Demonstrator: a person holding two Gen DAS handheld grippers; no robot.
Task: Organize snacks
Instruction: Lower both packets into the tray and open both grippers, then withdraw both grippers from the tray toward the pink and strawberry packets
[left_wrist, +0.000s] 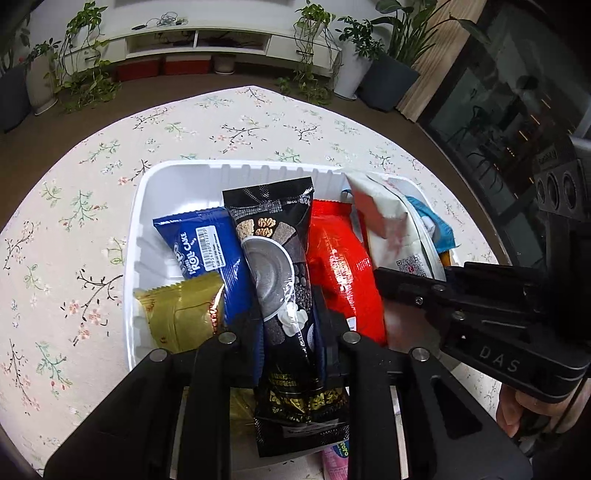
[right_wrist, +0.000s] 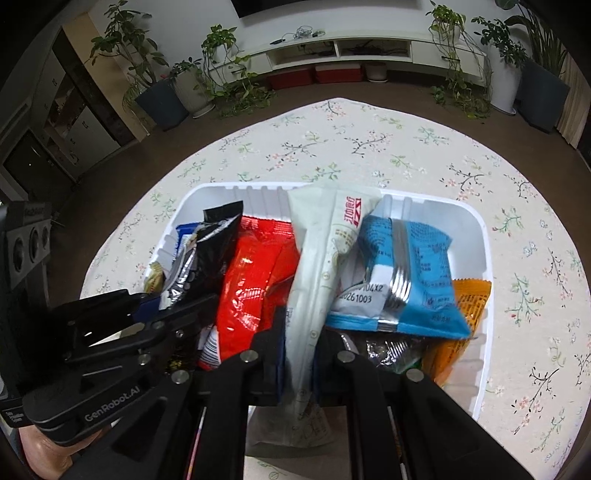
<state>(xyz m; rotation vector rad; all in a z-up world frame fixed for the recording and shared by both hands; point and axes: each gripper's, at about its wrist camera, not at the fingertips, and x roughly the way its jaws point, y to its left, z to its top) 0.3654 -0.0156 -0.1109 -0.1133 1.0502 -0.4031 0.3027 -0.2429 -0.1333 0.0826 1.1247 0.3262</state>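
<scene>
A: Item one, the black sachet (left_wrist: 284, 266): long, glossy, printed with a grey bowl, walnuts and seed bars. It stands tilted over the white tray (left_wrist: 147, 206), lower end pinched in the left claw (left_wrist: 291, 339), whose jaws are closed tight on it.

B: Item two, the pale white packet (right_wrist: 314, 280): long, red characters near its top, and a QR code seen from the left camera. The right claw (right_wrist: 299, 354) is clamped on its lower part, over the same tray.

A: Lying in the tray: a blue pack (left_wrist: 207, 243) reading "ROLL CAKE" with a barcode label, and a gold wrapper (left_wrist: 181, 314) at its near left corner.

B: Middle, a shiny red bag (right_wrist: 255, 273), lettering too creased to read. Right side, a light-blue pouch (right_wrist: 417, 266) with a silver seam and stamp "20261003"; an orange packet (right_wrist: 469, 306) under its edge.

A: Tray sits on the bench (left_wrist: 74, 206), floral cloth. Claw bodies marked "DAS" and "GenRobot.AI".

B: Potted plants (right_wrist: 162, 88) and a low white cabinet (right_wrist: 369, 51) behind.
</scene>
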